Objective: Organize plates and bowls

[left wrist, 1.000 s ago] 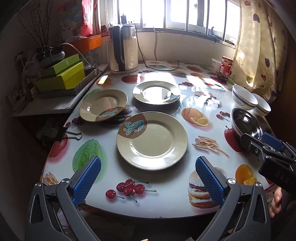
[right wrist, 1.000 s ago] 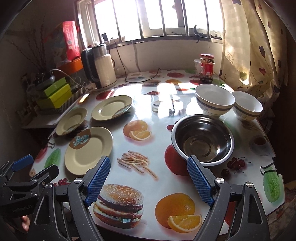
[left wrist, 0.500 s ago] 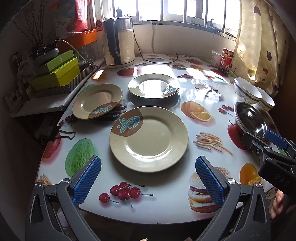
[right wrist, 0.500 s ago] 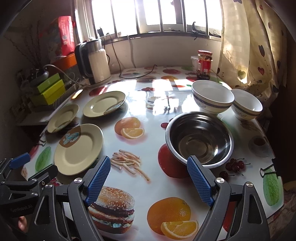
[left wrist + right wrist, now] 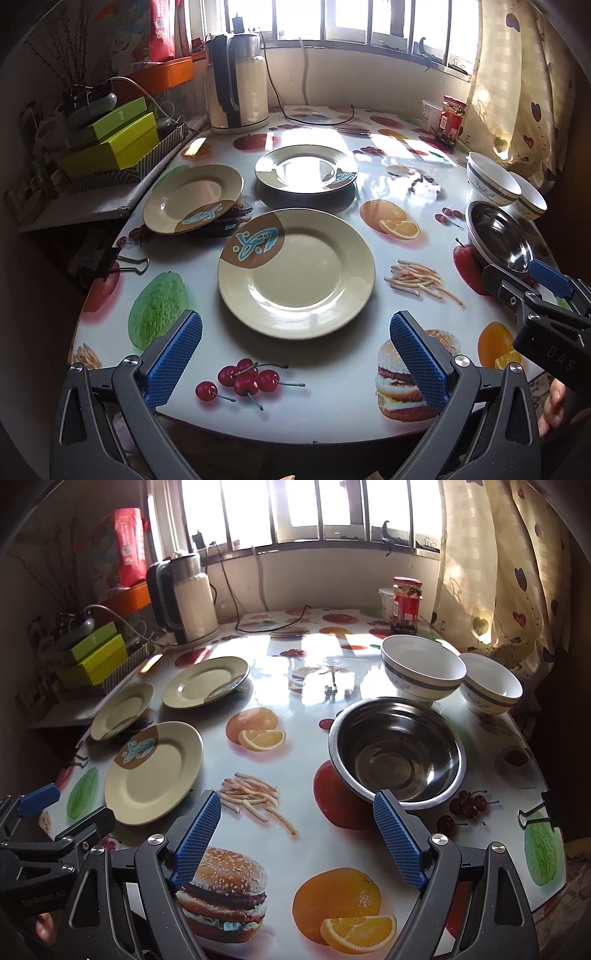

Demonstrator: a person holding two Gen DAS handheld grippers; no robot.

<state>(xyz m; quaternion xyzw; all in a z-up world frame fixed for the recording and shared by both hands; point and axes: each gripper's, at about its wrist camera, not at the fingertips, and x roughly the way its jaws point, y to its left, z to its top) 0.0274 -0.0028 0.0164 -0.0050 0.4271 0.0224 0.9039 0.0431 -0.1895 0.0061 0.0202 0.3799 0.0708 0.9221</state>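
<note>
Left wrist view: the left hand-held gripper [image 5: 295,360] is seen with jaws spread wide and nothing between them, held above the near edge of the tabletop [image 5: 332,391]. Directly ahead of it the large beige plate [image 5: 295,273] lies flat. Two smaller plates are noted beyond: the left small plate [image 5: 192,199], tilted, its edge resting on something dark that cannot be identified, and the far plate [image 5: 306,170] near the kettle [image 5: 238,81].

Right wrist view: the right hand-held gripper [image 5: 297,840] is likewise wide open and empty. The steel bowl [image 5: 397,753] sits just beyond its right finger; whether the finger touches the rim cannot be told. Two white ceramic bowls with blue bands are recorded behind it: the larger white bowl [image 5: 423,670] and the smaller white bowl [image 5: 491,690], just beside each other near the curtain [image 5: 498,572]. A red-lidded jar [image 5: 406,605] stands at the back by the wall. Plates are grouped on the left of the tabletop, bowls on the right, well apart.
</note>
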